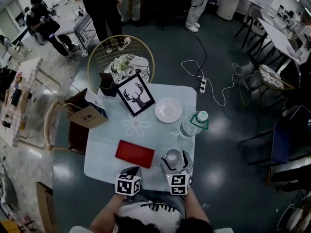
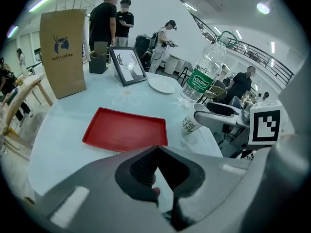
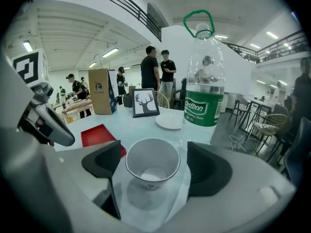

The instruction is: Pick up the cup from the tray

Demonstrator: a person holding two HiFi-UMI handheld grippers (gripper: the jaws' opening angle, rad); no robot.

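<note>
White paper cup off flat red plastic tray, standing on pale bench. Untouched between wide-open right tool. Left tool shut, empty. Seemingly done.

The white paper cup stood off the flat red rectangular tray, between the spread jaws of the right gripper, with a sliver of room at either side. Just behind it, the clear plastic water bottle with a green label blocked the way forward. To the left, the low tray and the left gripper, jaws together, took up the near edge. Bare pale tabletop lay open between the tray, the round white plate and the black-framed deer picture. The brown paper bag closed the far left.
</note>
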